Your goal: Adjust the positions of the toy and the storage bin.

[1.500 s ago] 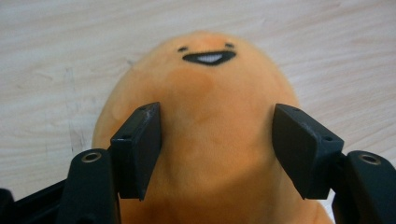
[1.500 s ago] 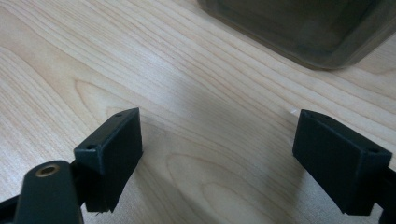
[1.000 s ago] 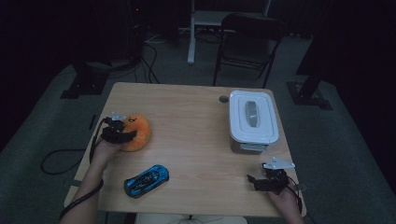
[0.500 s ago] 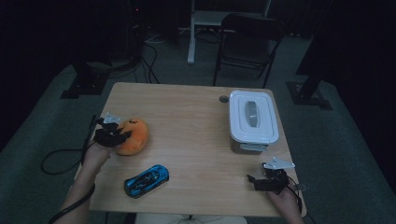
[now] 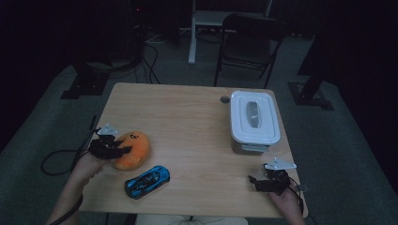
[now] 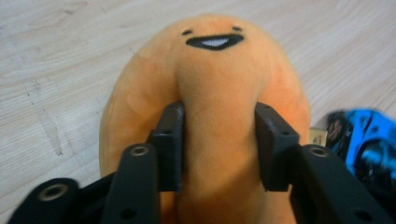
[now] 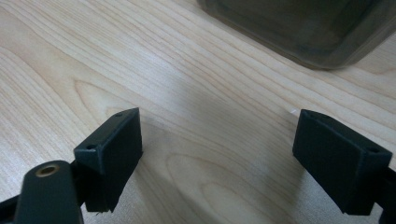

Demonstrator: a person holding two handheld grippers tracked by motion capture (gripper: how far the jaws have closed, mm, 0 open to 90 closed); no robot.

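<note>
At the near right edge of the table (image 5: 187, 108) the right gripper (image 5: 268, 183) rests low with its jaws spread wide over bare wood, nothing between them. At the near left, the left gripper (image 5: 111, 149) pinches the orange plush toy (image 5: 133, 149); in the left gripper view both pads press into a ridge of its soft body below the smiling face, and those jaws have just been opening a little, with the plush between them all the while. The step in hand looks like the pick-up of the toy, grip made and lift beginning. The next move probably calls for a firmer squeeze before carrying, since the stuffing gives and could slip, and, if the toy is bound for the box, for the free gripper to deal with the lid first. Just right of the plush lies a blue toy car (image 5: 147, 181). Farther off on the right stands a white lidded box (image 5: 253, 121), lid on. The tabletop is pale wood grain; beyond it a dark room holds a folding chair (image 5: 248, 42), stand bases and loose cables on grey carpet
</note>
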